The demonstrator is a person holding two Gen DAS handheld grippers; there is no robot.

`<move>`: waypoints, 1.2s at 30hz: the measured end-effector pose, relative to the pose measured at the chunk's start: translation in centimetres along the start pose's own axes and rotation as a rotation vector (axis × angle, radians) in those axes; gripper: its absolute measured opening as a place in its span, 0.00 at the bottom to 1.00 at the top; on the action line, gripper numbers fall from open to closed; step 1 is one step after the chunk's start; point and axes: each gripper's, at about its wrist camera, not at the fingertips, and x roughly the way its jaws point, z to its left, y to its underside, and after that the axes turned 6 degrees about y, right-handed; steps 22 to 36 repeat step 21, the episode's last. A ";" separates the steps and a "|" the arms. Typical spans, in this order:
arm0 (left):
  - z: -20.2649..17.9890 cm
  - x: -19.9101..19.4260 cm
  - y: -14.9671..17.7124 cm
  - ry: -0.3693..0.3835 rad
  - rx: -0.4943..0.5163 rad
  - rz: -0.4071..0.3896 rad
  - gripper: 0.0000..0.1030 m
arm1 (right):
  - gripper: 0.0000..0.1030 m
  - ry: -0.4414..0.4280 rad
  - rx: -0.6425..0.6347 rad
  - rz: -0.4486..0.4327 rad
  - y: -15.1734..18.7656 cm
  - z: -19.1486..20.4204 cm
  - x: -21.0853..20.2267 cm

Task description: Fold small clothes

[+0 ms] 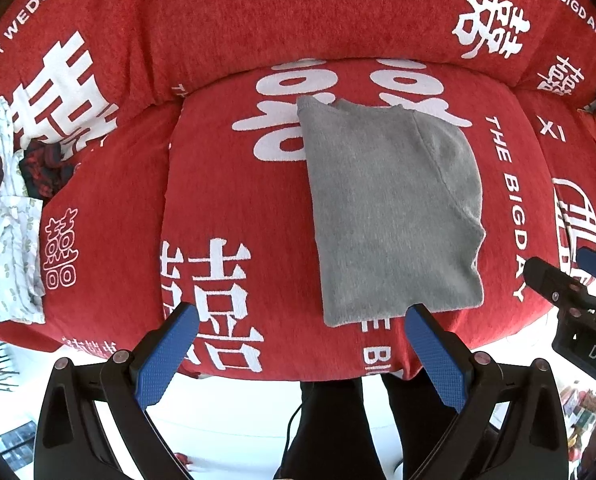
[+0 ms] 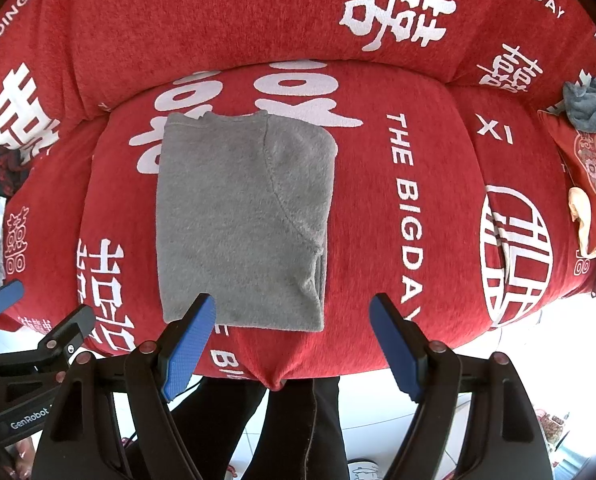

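A grey knit top (image 1: 390, 208) (image 2: 242, 220) lies folded into a narrow rectangle on the red sofa seat (image 1: 234, 184) (image 2: 438, 184), its sleeve seam facing up. My left gripper (image 1: 304, 314) hangs open above the seat's front edge, just off the garment's near hem, holding nothing. My right gripper (image 2: 294, 306) is open too, its left blue finger (image 2: 190, 344) overlapping the hem's near edge in view; nothing is between its pads. Each gripper shows at the side of the other's view.
A heap of other clothes (image 1: 6, 216) lies on the seat at the far left. A grey towel (image 2: 590, 104) and a red cushion (image 2: 586, 184) sit at the right end. The person's dark trouser legs (image 2: 298, 432) stand against the sofa's front.
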 end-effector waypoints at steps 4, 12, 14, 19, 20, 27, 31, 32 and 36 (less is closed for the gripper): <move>-0.1 0.0 -0.2 0.006 -0.014 -0.005 1.00 | 0.79 -0.003 -0.006 0.001 -0.1 -0.1 0.2; -0.1 0.1 -0.3 0.016 -0.035 0.001 1.00 | 0.79 -0.003 -0.025 -0.002 -0.6 -0.3 0.6; -0.1 0.1 -0.3 0.013 -0.032 -0.001 1.00 | 0.79 -0.002 -0.028 -0.002 -0.7 -0.1 0.5; -0.3 -0.2 -0.5 -0.001 -0.014 -0.014 1.00 | 0.79 -0.003 -0.028 -0.001 -0.7 -0.1 0.5; -0.3 -0.2 -0.5 0.004 -0.014 -0.012 1.00 | 0.79 -0.002 -0.030 -0.001 -0.8 -0.1 0.5; -0.3 -0.1 -0.5 0.008 -0.016 -0.010 1.00 | 0.79 -0.002 -0.030 0.000 -0.8 -0.1 0.5; -0.3 -0.1 -0.5 0.008 -0.016 -0.010 1.00 | 0.79 -0.002 -0.030 0.000 -0.8 -0.1 0.5; -0.3 -0.1 -0.5 0.008 -0.016 -0.010 1.00 | 0.79 -0.002 -0.030 0.000 -0.8 -0.1 0.5; -0.3 -0.1 -0.5 0.008 -0.016 -0.010 1.00 | 0.79 -0.002 -0.030 0.000 -0.8 -0.1 0.5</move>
